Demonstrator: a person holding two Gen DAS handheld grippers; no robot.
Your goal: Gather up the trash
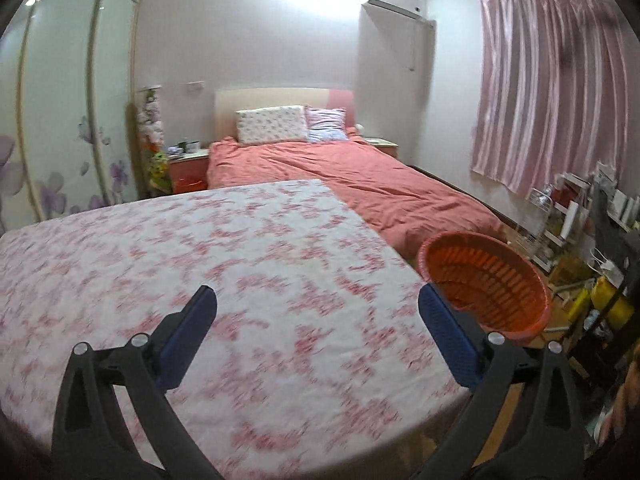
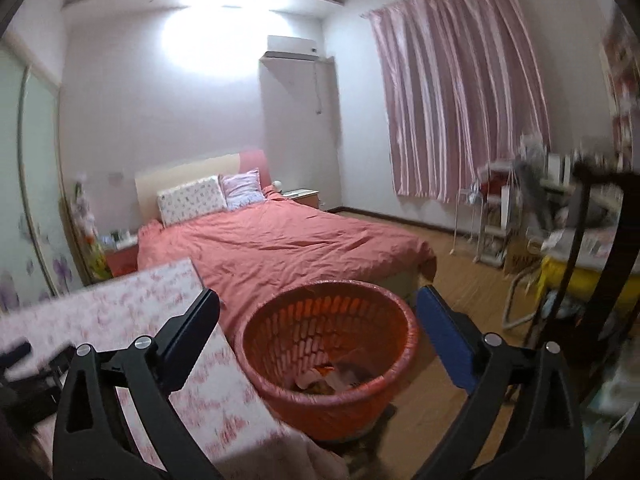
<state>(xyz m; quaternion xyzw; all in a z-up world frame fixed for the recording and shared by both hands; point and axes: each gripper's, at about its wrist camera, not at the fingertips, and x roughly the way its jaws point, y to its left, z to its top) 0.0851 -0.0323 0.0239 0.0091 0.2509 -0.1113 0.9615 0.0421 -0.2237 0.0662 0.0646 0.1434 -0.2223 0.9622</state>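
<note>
Left gripper [image 1: 318,300] spread wide, 2 blue-padded fingers [image 1: 188,336] apart and grasping nothing, hovering above the white tablecloth printed with pink blossoms [image 1: 192,248] that fills the lower left and centre of the left wrist view. At the cloth's right edge, lower right of that frame, the round orange plastic basket with slotted walls [image 1: 486,280], standing on the floor just beside the table.

Right gripper [image 2: 318,302] likewise released, black-and-blue fingers [image 2: 448,340] parted with nothing between them, held above the orange basket [image 2: 332,344] at lower centre of the right wrist view. Inside the basket, at its bottom, a small heap of crumpled trash [image 2: 326,380] in white, orange and brown; single pieces too small to tell apart. Corner of the blossom cloth [image 2: 160,304] at lower left, touching or nearly touching the basket's rim. At the far left edge, a blurred black shape, not identifiable.

Beyond, centre of both frames, a bed under a salmon-pink quilt [image 2: 280,244] with 2 pillows [image 2: 192,198] against the headboard. Pink satin curtain [image 2: 456,92] at upper right, a white air conditioner [image 2: 292,46] at upper centre, wooden floor [image 2: 452,280] at right.
</note>
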